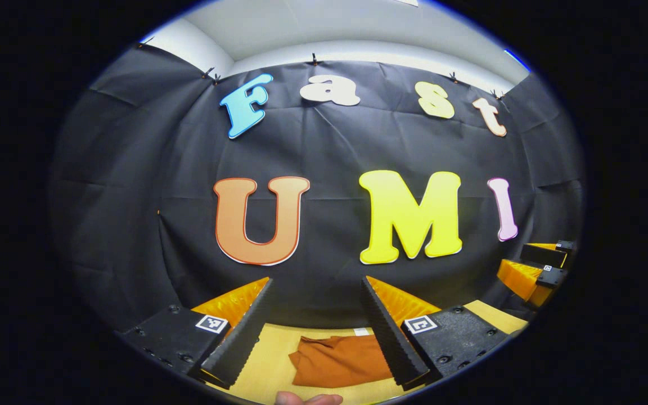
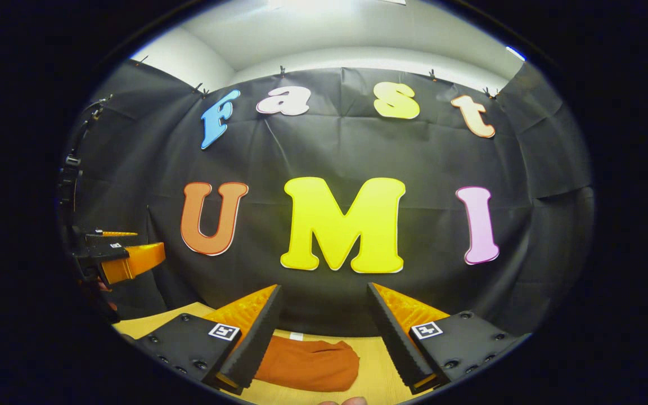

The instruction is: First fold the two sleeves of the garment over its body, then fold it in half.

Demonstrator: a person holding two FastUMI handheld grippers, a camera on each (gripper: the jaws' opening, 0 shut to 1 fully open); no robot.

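Hovering with jaws wide, left gripper and right gripper face the garment lying crosswise below, near the counter's far edge.

In the left gripper view our left gripper sits at the bottom centre of the frame, its two fingers spread wide apart and pointing up and inward, gripping nothing. A fingertip of our hand peeks in at the very bottom edge, just below the gap. At the far right of that frame, about mid-height, our right gripper shows small and side-on.

In the right gripper view our right gripper fills the bottom centre, fingers likewise parted and bare. At the far left edge, mid-height, our left gripper shows side-on, pointing toward the frame's centre; its jaw gap cannot be judged from there.
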